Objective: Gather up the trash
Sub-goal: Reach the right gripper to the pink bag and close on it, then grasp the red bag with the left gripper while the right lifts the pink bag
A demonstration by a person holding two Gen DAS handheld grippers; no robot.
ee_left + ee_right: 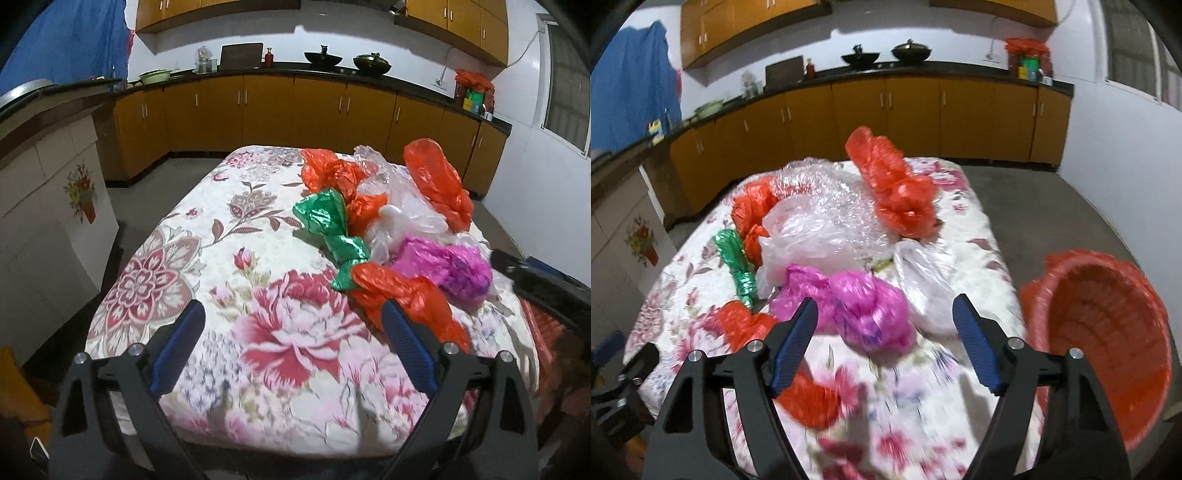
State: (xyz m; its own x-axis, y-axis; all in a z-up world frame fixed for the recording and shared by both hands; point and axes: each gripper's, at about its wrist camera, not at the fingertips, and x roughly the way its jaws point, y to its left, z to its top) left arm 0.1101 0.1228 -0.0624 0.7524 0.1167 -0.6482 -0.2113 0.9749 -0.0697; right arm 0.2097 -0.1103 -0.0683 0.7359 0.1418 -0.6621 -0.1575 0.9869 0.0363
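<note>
A heap of crumpled plastic bags lies on the floral tablecloth [221, 258]. It holds a green bag [328, 229], a magenta bag [447, 269], orange bags [406, 295] and clear plastic [391, 206]. My left gripper [293, 317] hovers open over the bare cloth, left of the nearest orange bag, with nothing between its fingers. In the right wrist view my right gripper [885, 304] is open just in front of the magenta bag [849, 295], its pads apart from it. An orange basket [1108, 332] lined with an orange bag stands off the table's right edge.
Orange kitchen cabinets [269, 107] under a dark counter with two woks [371, 61] run along the far wall. A white cabinet with a flower sticker [81, 192] stands to the left. Grey floor [1052, 206] shows on the table's right.
</note>
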